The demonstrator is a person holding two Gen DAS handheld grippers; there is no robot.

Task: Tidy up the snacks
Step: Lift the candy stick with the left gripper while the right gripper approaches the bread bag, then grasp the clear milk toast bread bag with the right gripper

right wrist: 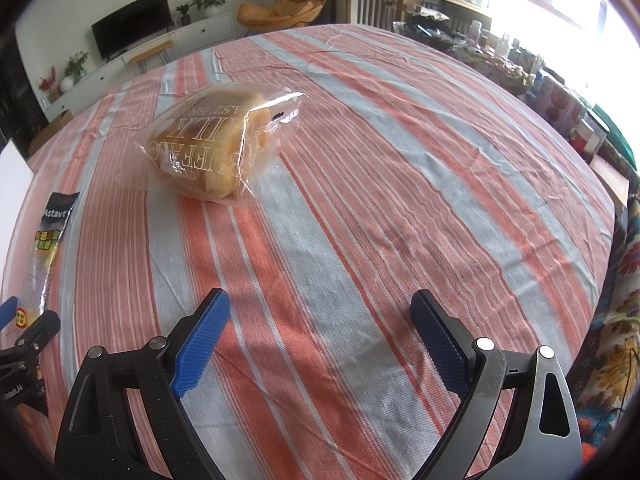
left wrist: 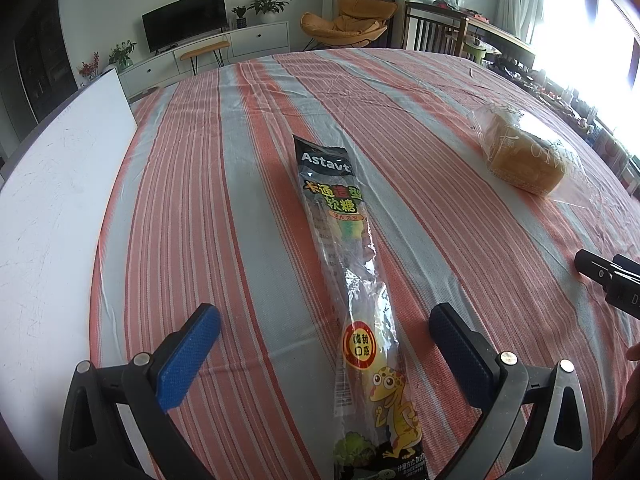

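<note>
Orange-and-grey striped tablecloth (left wrist: 400,120), black candy packet (left wrist: 344,248), golden bread (right wrist: 208,148).

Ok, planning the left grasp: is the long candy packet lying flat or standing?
Lying flat: the candy packet stretches lengthwise along the striped tablecloth, between the open left gripper's fingers.

Left gripper (left wrist: 324,322): jaws spread wide, blue pads (left wrist: 188,356) facing inward. Right gripper (right wrist: 320,312): jaws spread wide, nothing held.
</note>
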